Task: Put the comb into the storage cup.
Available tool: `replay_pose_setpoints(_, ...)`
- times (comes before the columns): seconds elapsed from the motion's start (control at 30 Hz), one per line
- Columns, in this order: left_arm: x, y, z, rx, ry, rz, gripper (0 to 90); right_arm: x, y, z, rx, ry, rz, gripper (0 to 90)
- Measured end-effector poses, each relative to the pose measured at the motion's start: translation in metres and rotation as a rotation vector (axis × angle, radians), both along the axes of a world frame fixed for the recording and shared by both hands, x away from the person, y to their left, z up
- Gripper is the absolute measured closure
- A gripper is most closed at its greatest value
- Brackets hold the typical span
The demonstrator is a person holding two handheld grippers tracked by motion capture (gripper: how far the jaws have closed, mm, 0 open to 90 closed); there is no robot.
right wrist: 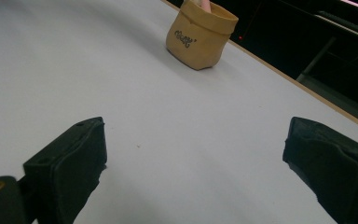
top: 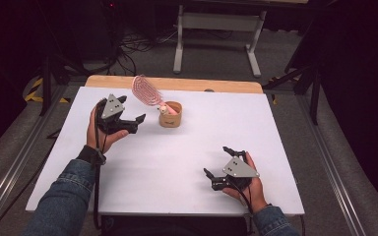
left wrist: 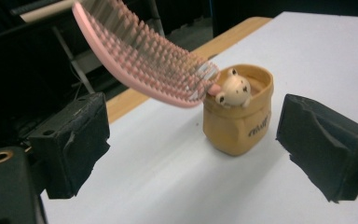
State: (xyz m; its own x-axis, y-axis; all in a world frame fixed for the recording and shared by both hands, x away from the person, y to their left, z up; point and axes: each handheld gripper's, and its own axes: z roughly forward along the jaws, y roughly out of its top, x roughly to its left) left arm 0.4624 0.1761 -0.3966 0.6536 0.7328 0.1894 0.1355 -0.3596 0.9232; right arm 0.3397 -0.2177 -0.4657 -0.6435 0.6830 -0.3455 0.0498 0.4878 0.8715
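Light falls from above onto the white bench (top: 177, 162), which reads bright with a faint violet cast, while the floor and the room beyond sink into near black. Shadows on the sheet are soft and short: a pale one spreads beside the tan pot (left wrist: 239, 122) in the left gripper view, and a faint one lies under it in the right gripper view. No hard glare shows anywhere. The high view is grainy and a little soft. In both gripper views the near black jaws are blurred and dark, with little surface detail. The pink brush (left wrist: 142, 53) bristles smear toward the upper edge.
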Motion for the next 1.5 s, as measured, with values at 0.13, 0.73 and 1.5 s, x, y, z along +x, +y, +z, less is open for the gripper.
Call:
replay_pose_setpoints(0.13, -0.005, 0.001, -0.006, -0.004, -0.011, -0.008, 9.5, 0.0, 0.001, 0.0, -0.004, 0.0, -0.002, 6.5)
replay_pose_setpoints(0.73, -0.038, 0.002, -0.014, -0.022, -0.051, -0.058, 8.5, -0.001, 0.003, 0.0, -0.01, -0.004, 0.004, 6.5)
replay_pose_setpoints(1.5, -0.07, -0.001, -0.016, 0.006, -0.079, -0.125, 8.0, -0.004, 0.001, 0.004, -0.002, -0.022, 0.012, 6.2)
